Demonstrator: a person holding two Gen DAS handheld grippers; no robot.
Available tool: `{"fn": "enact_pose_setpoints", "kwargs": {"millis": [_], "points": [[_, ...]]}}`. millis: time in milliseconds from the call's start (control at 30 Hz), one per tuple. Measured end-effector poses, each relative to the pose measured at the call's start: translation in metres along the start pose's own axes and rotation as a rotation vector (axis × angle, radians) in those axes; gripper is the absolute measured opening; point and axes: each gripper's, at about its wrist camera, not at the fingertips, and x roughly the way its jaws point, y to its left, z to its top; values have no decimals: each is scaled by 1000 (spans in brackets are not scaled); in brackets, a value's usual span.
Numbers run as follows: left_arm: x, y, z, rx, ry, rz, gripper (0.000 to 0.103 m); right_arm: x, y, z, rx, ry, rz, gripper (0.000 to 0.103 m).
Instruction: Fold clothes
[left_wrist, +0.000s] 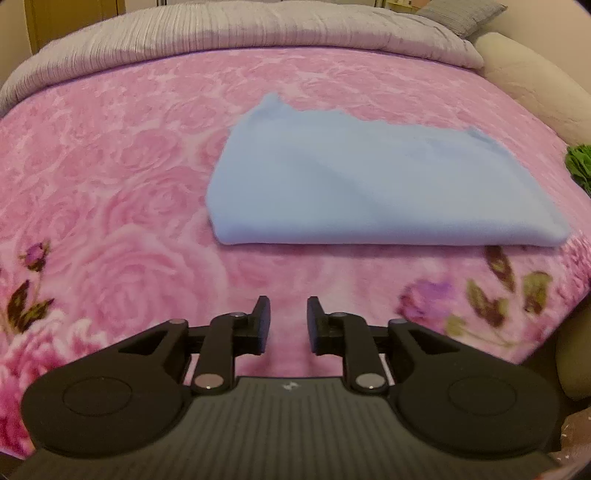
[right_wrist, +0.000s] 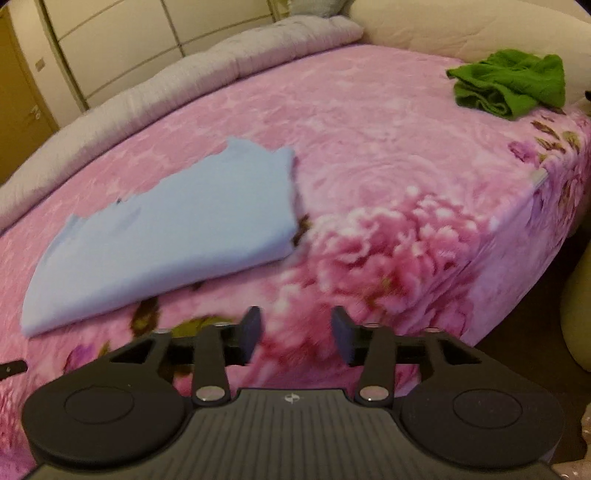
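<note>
Black left gripper (left_wrist: 288, 320): jaws parted, empty, hovering over pink floral blanket (left_wrist: 110, 177) near bed edge. Black right gripper (right_wrist: 295, 334): jaws spread wider, empty, above same blanket. Light blue garment (left_wrist: 376, 184), folded flat on blanket, just beyond left gripper, apart from both. Green garment (right_wrist: 511, 83), crumpled, well beyond blue garment, near beige headboard (right_wrist: 461, 27). Grey quilt (left_wrist: 240, 33) bunched along blanket's far edge.
</note>
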Motion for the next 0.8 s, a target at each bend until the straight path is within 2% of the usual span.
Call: {"fn": "enact_pose_setpoints", "kwargs": {"millis": [300, 500, 700, 800], "points": [[-51, -27, -12, 54, -72, 24, 24, -25, 26, -13, 3, 0, 66, 62], [-78, -33, -14, 66, -119, 26, 25, -43, 35, -15, 1, -27, 89, 66], [-87, -34, -19, 64, -133, 26, 25, -49, 33, -19, 14, -36, 101, 67], [-74, -21, -16, 9, -122, -11, 25, -46, 30, -19, 24, -31, 103, 67]]}}
